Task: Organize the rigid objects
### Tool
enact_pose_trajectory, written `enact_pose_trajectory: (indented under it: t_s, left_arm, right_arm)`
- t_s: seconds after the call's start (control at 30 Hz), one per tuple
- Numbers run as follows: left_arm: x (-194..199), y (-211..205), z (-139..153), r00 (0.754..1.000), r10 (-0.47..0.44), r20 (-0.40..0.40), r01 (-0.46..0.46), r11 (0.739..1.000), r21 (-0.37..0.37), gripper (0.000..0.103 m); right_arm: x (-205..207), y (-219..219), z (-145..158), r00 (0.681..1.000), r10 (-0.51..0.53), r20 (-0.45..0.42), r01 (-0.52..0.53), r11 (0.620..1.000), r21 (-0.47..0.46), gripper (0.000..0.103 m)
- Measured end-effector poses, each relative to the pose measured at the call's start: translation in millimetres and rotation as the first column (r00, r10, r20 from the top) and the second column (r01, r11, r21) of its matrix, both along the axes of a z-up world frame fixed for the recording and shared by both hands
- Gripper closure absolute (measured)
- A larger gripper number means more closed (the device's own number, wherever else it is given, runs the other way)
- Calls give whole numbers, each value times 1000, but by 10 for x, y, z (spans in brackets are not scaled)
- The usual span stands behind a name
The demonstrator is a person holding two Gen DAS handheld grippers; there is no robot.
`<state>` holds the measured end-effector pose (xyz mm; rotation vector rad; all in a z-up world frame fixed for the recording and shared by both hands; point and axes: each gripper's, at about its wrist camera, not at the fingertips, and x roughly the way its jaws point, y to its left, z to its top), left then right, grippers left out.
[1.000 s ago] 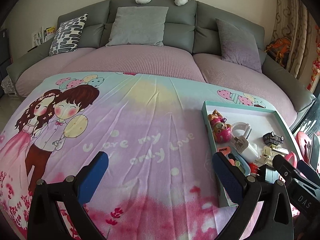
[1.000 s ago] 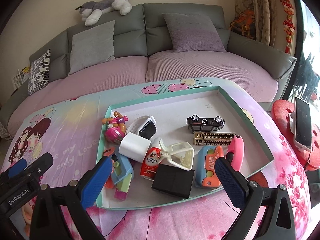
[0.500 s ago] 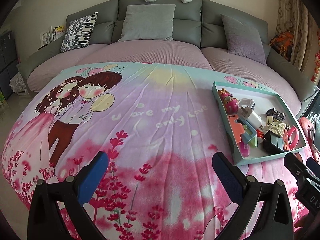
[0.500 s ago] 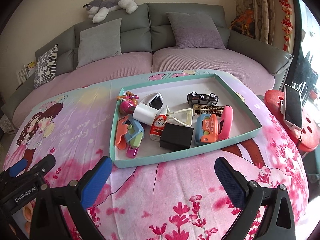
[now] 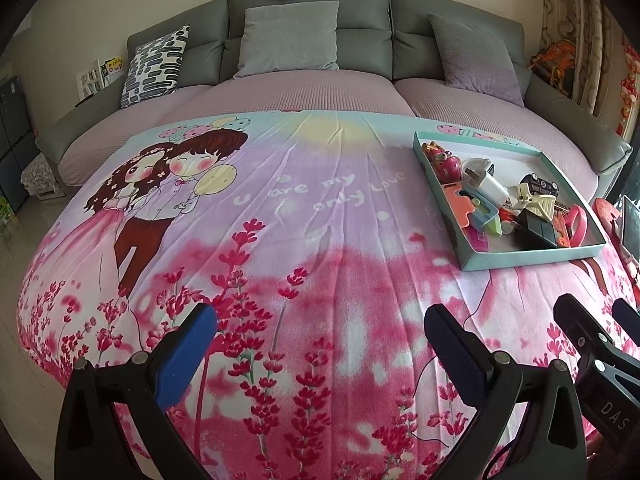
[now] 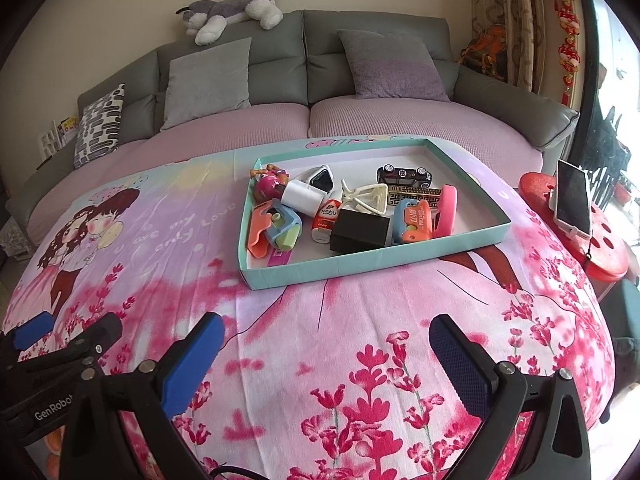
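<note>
Holding both jaws spread and empty, I see the tray [image 6: 460,240] lies ahead, nearer my right gripper [image 6: 326,354] than my left gripper [image 5: 320,344].

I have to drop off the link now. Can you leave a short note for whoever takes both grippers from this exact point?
Left gripper: open, empty, above the printed cloth.
Right gripper: open, empty, short of the teal tray.
All loose items sit heaped in the tray: black box, toy car, white charger, pink case, and others.
Done: nothing lies on the cloth outside the tray.
Left: items overlap; tidy them if needed.
</note>
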<state>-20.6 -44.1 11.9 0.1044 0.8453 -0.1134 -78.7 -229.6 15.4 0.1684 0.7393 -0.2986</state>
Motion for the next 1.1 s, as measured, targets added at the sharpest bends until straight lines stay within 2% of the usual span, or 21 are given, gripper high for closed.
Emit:
enact_pose_trajectory:
  t_s: [0.47, 0.57, 0.87, 1.1]
  left_arm:
    - [-166, 19, -109, 998, 41, 43, -43, 998, 46, 0]
    - [-153, 33, -131, 998, 57, 36, -59, 997, 56, 0]
    - [-114, 216, -184, 990, 141, 2, -141, 990, 21, 0]
    - [-119, 212, -198, 988, 153, 4, -153, 987, 52, 0]
  right_arm:
    - [-22, 125, -41, 1000, 13, -7, -13, 997, -70, 0]
    - [-29, 111, -44, 1000, 7, -5, -8, 998, -68, 0]
    - [-39, 73, -57, 1000, -8, -10, 8, 998, -61, 0]
    - [-66, 116, -29, 1000, -8, 3, 8, 996, -87, 0]
